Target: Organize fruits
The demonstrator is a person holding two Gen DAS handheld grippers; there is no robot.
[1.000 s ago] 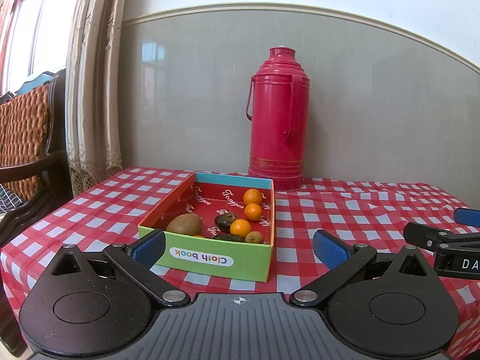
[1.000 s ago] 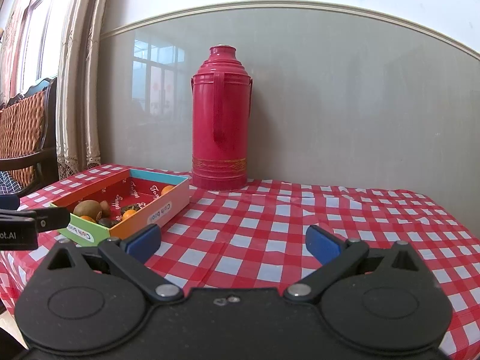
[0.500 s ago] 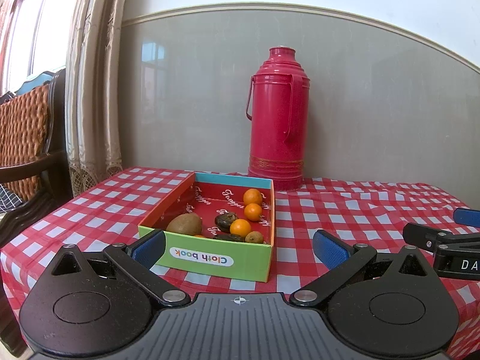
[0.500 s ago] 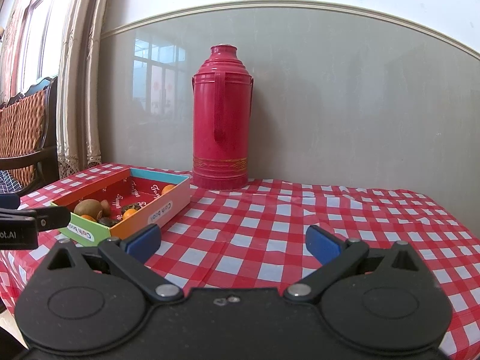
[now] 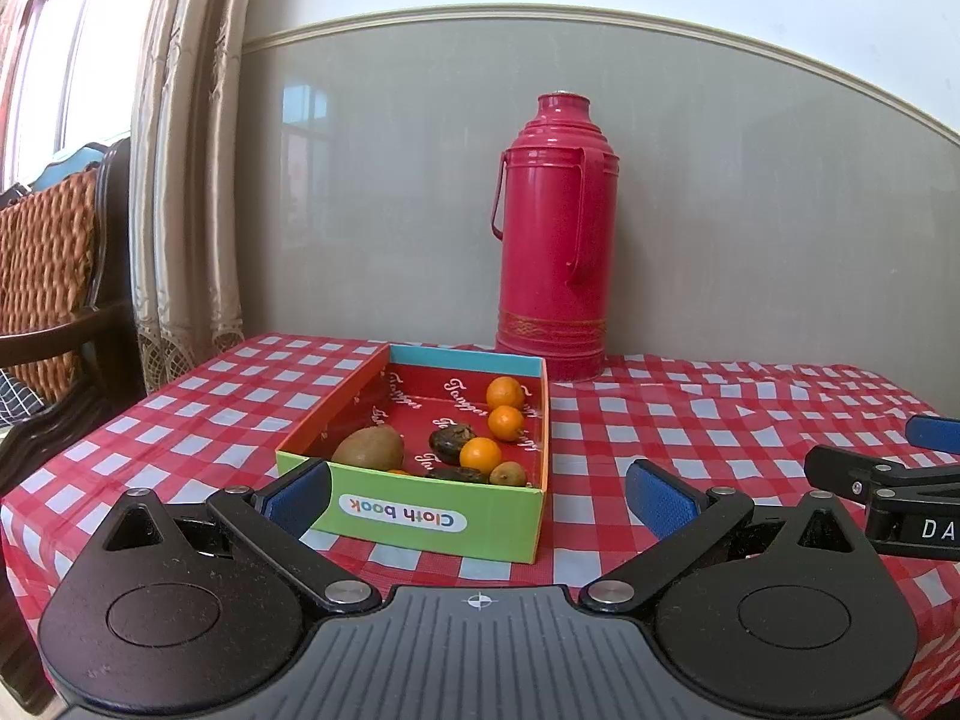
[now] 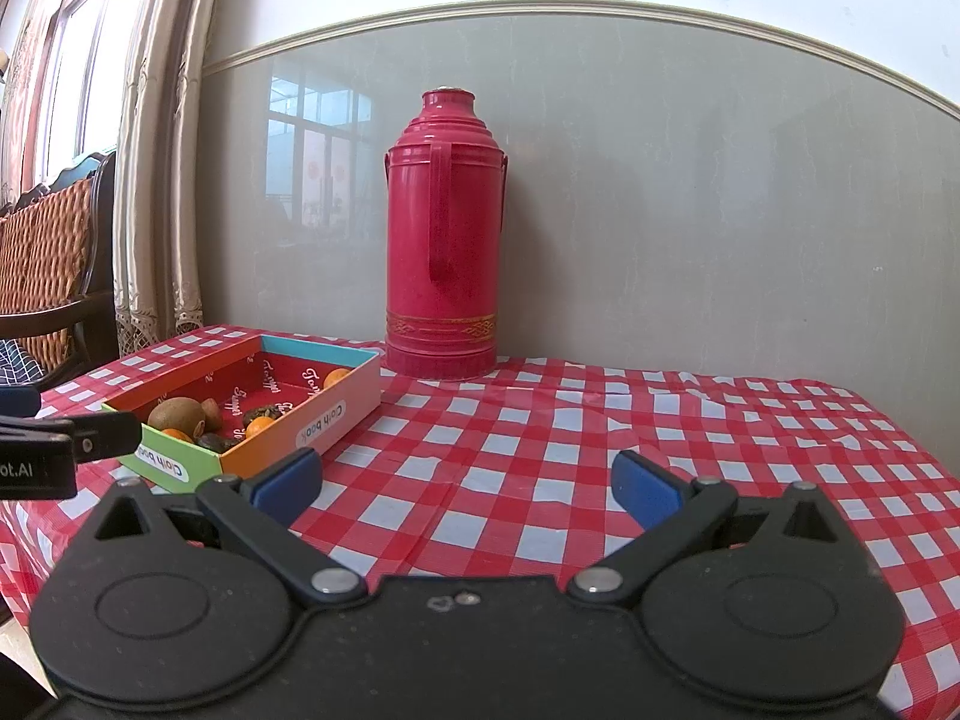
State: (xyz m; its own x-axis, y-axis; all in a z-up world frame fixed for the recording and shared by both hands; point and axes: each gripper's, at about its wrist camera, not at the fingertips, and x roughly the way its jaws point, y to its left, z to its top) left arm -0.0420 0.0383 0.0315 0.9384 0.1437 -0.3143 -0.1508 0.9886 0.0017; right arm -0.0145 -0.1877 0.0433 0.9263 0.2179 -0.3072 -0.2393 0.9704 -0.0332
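Observation:
A colourful "Cloth book" cardboard box sits on the red checked tablecloth and holds fruit: a brown kiwi, three small oranges, a dark fruit and a small kiwi. My left gripper is open and empty, just in front of the box. My right gripper is open and empty over bare cloth, to the right of the box. Each gripper shows at the edge of the other's view.
A tall red thermos stands behind the box against the grey wall. A wooden chair with a woven back and curtains are to the left of the table. The table's front edge is near both grippers.

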